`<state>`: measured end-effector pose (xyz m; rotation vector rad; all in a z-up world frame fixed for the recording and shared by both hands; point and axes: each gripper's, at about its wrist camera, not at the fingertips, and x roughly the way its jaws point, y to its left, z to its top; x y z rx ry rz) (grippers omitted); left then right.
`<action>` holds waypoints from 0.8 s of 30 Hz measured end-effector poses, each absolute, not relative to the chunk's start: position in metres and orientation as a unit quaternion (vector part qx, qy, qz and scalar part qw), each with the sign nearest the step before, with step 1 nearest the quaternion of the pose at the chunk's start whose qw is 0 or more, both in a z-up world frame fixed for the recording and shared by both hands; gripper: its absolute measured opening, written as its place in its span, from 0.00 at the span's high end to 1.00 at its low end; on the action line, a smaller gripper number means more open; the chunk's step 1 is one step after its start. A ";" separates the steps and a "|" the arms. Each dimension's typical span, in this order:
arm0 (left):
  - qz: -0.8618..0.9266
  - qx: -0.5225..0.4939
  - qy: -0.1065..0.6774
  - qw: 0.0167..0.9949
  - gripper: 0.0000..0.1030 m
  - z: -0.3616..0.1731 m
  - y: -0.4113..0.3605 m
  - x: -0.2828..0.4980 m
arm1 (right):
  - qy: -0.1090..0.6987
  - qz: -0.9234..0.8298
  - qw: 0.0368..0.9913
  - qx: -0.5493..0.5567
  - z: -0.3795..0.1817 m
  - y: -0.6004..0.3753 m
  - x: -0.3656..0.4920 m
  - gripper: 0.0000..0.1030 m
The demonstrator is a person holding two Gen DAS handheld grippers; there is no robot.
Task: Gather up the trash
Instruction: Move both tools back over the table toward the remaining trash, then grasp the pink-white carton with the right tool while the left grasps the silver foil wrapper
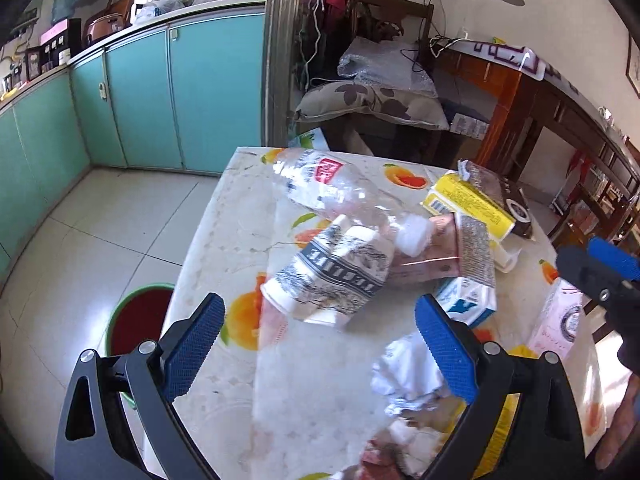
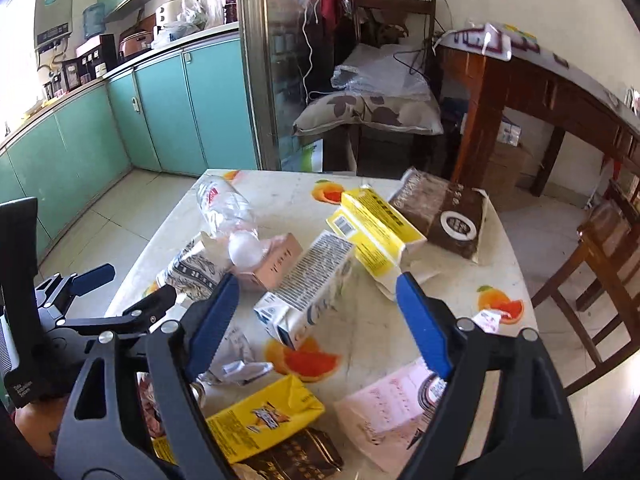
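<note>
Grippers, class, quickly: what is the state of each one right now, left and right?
Left gripper: open, holding nothing, above the littered table.
Right gripper: open, nothing between its pads, above the white carton.

Bottle [image 2: 226,210] lies left of the cartons [image 2: 372,232] on the table [image 2: 440,280].
</note>
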<state>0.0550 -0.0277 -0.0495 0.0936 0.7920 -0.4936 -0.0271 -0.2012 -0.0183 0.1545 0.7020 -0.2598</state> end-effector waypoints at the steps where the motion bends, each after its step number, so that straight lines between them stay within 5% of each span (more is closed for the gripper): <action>1: -0.246 0.051 0.371 0.894 0.11 -0.048 -0.033 0.046 | 0.339 -0.128 0.928 0.084 -0.021 -0.206 -0.035 0.24; 18: -0.275 0.094 0.384 0.876 0.11 -0.055 0.004 -0.033 | 0.398 -0.183 0.892 0.115 -0.079 -0.208 -0.125 0.24; 24: -0.272 0.056 0.402 0.873 0.11 -0.067 0.020 -0.040 | 0.372 -0.196 0.868 0.264 -0.093 -0.259 -0.123 0.23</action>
